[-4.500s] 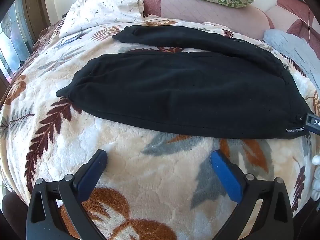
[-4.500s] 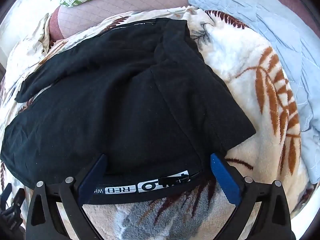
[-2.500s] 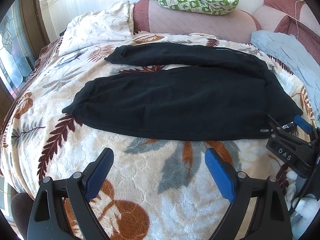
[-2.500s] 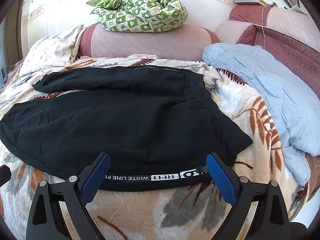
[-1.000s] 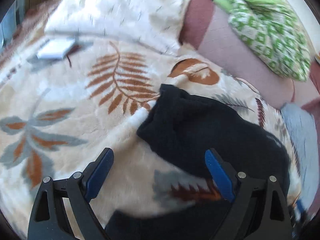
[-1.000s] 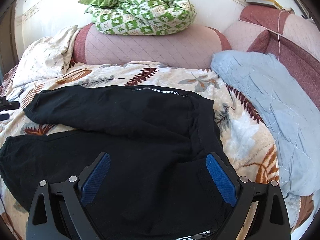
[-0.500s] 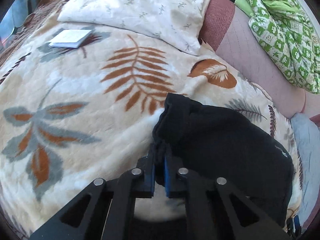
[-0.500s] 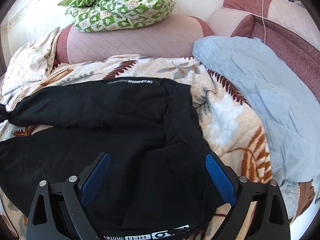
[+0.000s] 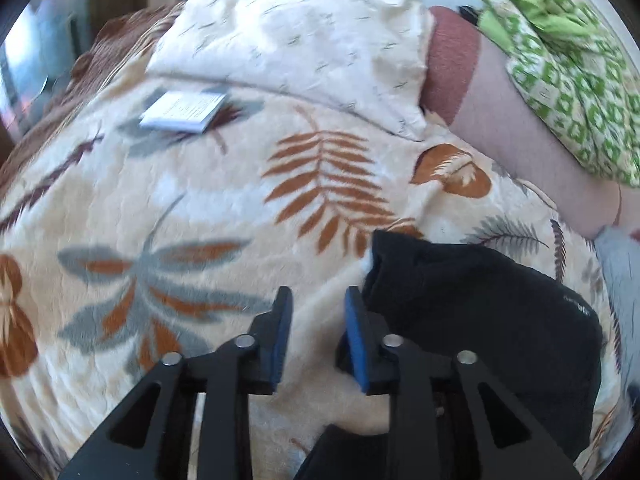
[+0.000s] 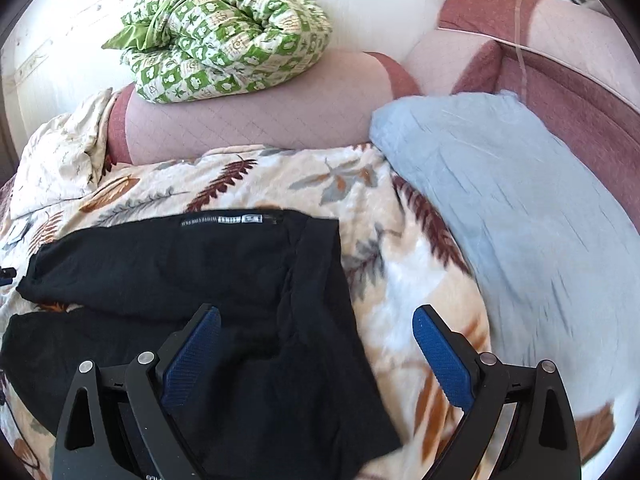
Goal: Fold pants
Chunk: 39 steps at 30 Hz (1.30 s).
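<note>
The black pants [image 10: 240,280] lie spread on the leaf-patterned blanket [image 9: 180,220], with one leg folded over toward the waistband. In the left wrist view the end of a black pant leg [image 9: 480,312] lies just right of my left gripper [image 9: 318,294]. Its jaws are opening and only blanket shows in the narrow gap between them. The cuff sits against the outer side of the right finger. My right gripper [image 10: 316,314] hangs wide open above the waist end of the pants. Its left finger is over black cloth and its right finger over blanket.
A cream pillow [image 9: 300,40] and a small white booklet [image 9: 184,110] lie at the far left of the bed. A green checked quilt [image 10: 224,36] rests on the pink bolster [image 10: 280,116]. A light blue quilt [image 10: 500,208] covers the right side.
My left gripper was shut on the pant-leg cuff; now its jaws have parted and the cuff lies beside them. My right gripper has shifted right and stayed open.
</note>
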Tool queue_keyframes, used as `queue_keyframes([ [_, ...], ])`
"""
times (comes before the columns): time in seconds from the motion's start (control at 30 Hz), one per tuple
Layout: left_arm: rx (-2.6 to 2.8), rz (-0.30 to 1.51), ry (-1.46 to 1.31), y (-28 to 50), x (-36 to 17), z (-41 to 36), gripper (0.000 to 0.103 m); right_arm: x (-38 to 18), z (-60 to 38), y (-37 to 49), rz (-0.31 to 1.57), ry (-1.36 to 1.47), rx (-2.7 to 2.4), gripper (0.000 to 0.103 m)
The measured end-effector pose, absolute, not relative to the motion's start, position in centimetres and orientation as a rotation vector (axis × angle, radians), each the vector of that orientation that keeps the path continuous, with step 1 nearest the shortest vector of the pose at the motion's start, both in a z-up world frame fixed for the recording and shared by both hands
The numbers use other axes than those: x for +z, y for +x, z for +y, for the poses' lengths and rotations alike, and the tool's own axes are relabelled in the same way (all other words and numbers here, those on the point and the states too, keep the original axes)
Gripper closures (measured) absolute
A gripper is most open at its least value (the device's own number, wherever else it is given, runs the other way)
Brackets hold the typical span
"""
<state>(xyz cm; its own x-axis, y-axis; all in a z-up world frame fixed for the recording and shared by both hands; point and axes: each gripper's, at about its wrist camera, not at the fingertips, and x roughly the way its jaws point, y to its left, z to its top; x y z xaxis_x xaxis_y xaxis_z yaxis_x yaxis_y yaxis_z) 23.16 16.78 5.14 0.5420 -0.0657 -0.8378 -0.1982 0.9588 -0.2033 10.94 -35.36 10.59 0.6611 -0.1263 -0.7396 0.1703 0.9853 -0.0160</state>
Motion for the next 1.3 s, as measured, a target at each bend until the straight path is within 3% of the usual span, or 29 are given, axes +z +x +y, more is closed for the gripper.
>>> queue_keyframes([
  [0.27, -0.063, 1.044, -0.212, 28.7, 3.8, 13.0, 0.066, 7.8, -36.9, 25.5, 1.030, 0.007, 0.024, 0.004],
  [0.5, -0.110, 1.081, -0.217, 31.4, 1.9, 12.6, 0.059, 3.9, -34.2, 32.6, 1.118, -0.065, 0.157, 0.006],
  [0.63, -0.162, 1.083, -0.197, 31.9, 1.8, 11.7, 0.039, 1.6, -32.9, 34.5, 1.196, -0.060, 0.261, 0.006],
  [0.77, -0.189, 1.078, -0.183, 31.8, 1.7, 11.6, 0.038, 0.0, -32.6, 34.7, 1.261, -0.072, 0.297, 0.007],
  [0.9, -0.209, 1.087, -0.118, 31.7, 1.6, 11.0, 0.038, 0.2, -31.9, 33.6, 1.241, -0.096, 0.354, 0.022],
  [1.07, -0.213, 1.095, -0.101, 31.8, 1.5, 10.8, 0.037, 0.6, -30.2, 34.7, 1.216, -0.165, 0.339, 0.022],
  [1.13, -0.238, 1.096, -0.097, 31.8, 1.4, 10.8, 0.028, -0.1, -29.2, 35.6, 1.234, -0.197, 0.362, 0.019],
  [1.17, -0.253, 1.095, -0.091, 31.8, 1.4, 10.6, 0.026, -0.4, -29.3, 35.9, 1.240, -0.194, 0.363, 0.013],
  [1.23, -0.251, 1.095, -0.055, 31.7, 1.3, 10.1, 0.025, -0.6, -30.0, 36.4, 1.256, -0.138, 0.377, 0.012],
  [1.27, -0.244, 1.093, -0.025, 31.8, 1.2, 9.6, 0.025, -0.5, -30.1, 36.2, 1.249, -0.127, 0.393, 0.018],
  [1.3, -0.231, 1.091, 0.002, 31.8, 1.1, 9.3, 0.028, -0.3, -30.0, 35.8, 1.239, -0.123, 0.411, 0.031],
])
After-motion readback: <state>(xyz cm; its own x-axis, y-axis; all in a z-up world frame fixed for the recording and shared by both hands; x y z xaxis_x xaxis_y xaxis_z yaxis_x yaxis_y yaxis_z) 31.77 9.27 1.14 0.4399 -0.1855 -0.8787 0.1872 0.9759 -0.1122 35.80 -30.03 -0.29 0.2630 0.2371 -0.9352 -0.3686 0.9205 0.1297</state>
